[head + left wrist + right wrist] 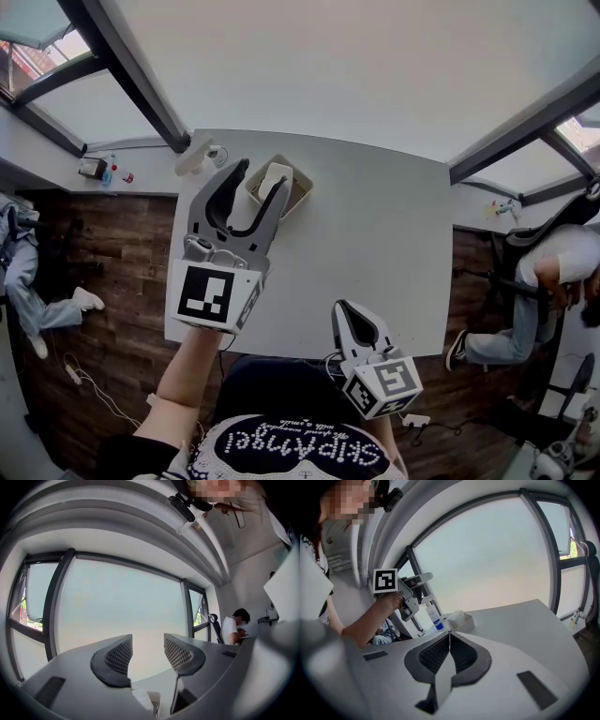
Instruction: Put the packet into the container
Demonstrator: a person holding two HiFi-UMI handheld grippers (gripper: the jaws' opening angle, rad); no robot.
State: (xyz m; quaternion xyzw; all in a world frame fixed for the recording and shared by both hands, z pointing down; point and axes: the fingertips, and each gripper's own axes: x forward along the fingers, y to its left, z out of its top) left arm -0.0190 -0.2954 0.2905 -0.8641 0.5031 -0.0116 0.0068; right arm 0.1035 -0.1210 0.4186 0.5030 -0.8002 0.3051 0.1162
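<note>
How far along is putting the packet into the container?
It looks essentially done: the packet sits inside the container. Nothing is in hand: the left hand-held gripper hangs above it, jaws apart and empty, and the right hand-held gripper is shut on nothing. Nothing obvious is left.
</note>
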